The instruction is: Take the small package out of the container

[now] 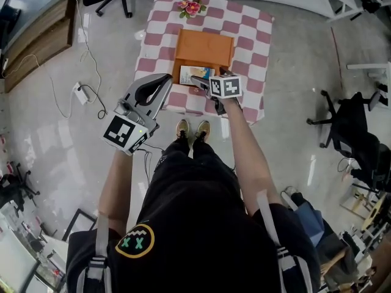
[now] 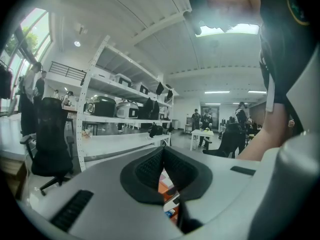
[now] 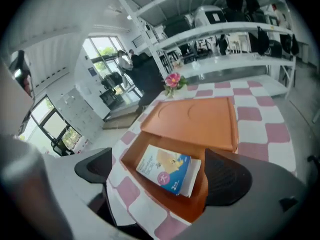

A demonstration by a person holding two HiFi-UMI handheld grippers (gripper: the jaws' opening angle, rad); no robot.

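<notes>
Over container point(image 3: 191, 207) near rim | right tool point(image 3: 160, 176) jaws apart | package point(image 3: 165, 168) inside

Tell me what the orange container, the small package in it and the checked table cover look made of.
Orange container: probably moulded plastic; smooth, matte, one even colour, with shapes pressed into the lid.
Small package: printed card or paper, slight sheen; flat faces, crisp edges, white sides.
Table cover: cloth or vinyl, can't tell which; it drapes over the table edge.

Right claw point(image 1: 197, 80) over small package point(image 1: 193, 72) in orange container point(image 1: 204, 46), checked table point(image 1: 252, 35); left claw point(image 1: 164, 81) near front-left corner.
</notes>
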